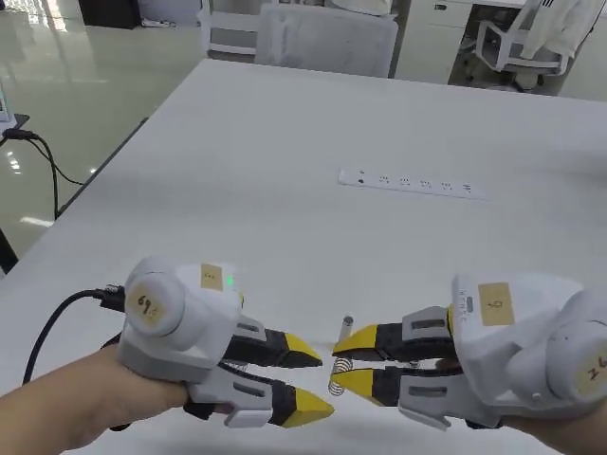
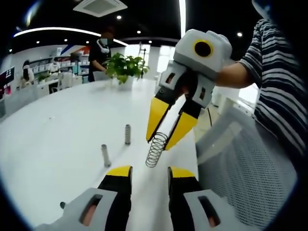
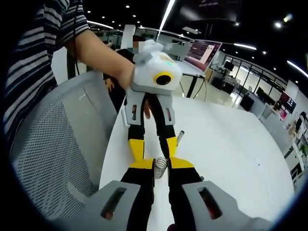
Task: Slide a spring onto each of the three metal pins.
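**Head view.** The two grippers meet nose to nose, low over the white table (image 1: 285, 171). The right gripper (image 1: 334, 367) is clamped on a spring (image 1: 342, 362), which sits between its yellow tips. The left gripper (image 1: 322, 382) faces it with its jaws apart and nothing between them. One metal pin (image 1: 348, 325) stands upright just behind the tips. A power strip (image 1: 413, 183) lies well apart, farther up the table.

**Left gripper view.** The left gripper (image 2: 149, 172) has its jaws parted and empty. Opposite, the right gripper (image 2: 159, 142) pinches the spring (image 2: 155, 151) near its upper end, so most of the coil hangs free and tilted. Two pins stand beyond it. The nearer pin (image 2: 105, 155) looks bare. The farther pin (image 2: 127, 134) looks ribbed and may already carry a spring, though this cannot be told for sure.

**Right gripper view.** The spring (image 3: 160, 168) stands upright, nipped between the tips of the right gripper (image 3: 161, 163). The left gripper (image 3: 154, 153) is just beyond it with jaws apart, and the metal pin (image 3: 180, 137) stands beside them.

**Technique.** The step in hand appears to be threading this spring onto a pin.
- Bring the free lower end squarely over the pin's top.
- Line the coil's axis up with the pin before lowering.
- Keep the pinch light so the turns are not crushed.
- The open left gripper could steady the dangling end.
- Release only once the coil has caught on the pin.
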A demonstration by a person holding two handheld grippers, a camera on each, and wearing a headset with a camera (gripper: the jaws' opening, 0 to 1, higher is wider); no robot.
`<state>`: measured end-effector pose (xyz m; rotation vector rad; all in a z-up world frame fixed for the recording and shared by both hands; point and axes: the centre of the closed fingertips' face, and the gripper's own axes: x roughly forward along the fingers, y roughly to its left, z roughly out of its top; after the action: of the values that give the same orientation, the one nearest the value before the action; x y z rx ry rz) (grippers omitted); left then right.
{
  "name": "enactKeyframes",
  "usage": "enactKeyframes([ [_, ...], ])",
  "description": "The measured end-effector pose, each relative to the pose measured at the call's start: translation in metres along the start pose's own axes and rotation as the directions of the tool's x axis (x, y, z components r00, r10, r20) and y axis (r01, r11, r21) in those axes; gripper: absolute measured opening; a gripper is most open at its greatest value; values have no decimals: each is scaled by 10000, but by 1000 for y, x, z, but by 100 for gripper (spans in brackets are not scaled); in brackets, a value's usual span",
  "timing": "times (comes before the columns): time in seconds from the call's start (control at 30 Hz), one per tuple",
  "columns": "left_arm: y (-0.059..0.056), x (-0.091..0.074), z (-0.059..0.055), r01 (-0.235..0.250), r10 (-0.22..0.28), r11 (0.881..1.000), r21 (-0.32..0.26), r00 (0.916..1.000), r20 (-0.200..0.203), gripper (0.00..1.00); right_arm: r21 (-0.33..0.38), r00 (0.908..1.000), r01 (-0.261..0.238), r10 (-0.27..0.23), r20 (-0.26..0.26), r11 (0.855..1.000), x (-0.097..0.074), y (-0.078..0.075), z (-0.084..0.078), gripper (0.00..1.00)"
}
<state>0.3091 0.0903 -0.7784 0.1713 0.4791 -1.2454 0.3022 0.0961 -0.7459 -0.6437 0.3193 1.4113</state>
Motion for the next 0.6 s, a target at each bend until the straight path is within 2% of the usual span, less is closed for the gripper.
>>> enactKeyframes([
  [0.13, 2, -9, -7, -132, 131, 9997, -194, 9999, -48, 25, 9, 9998, 168, -167, -95, 9999, -1, -3, -4, 7],
  [0.23, 7, -16, -12, -403, 399, 9986, -352, 9991, -125, 26, 16, 9995, 275, -275, -142, 9996, -1, -5, -6, 7],
  [0.5, 11, -36, -17, -720, 722, 9951, -673, 9974, -1, 34, 63, 9988, 442, -441, -233, 9990, 2, -8, -10, 7],
  [0.6, 16, -43, -22, -953, 954, 9921, -822, 9954, -24, 35, 47, 9984, 479, -477, -289, 9988, 2, -9, -12, 7],
])
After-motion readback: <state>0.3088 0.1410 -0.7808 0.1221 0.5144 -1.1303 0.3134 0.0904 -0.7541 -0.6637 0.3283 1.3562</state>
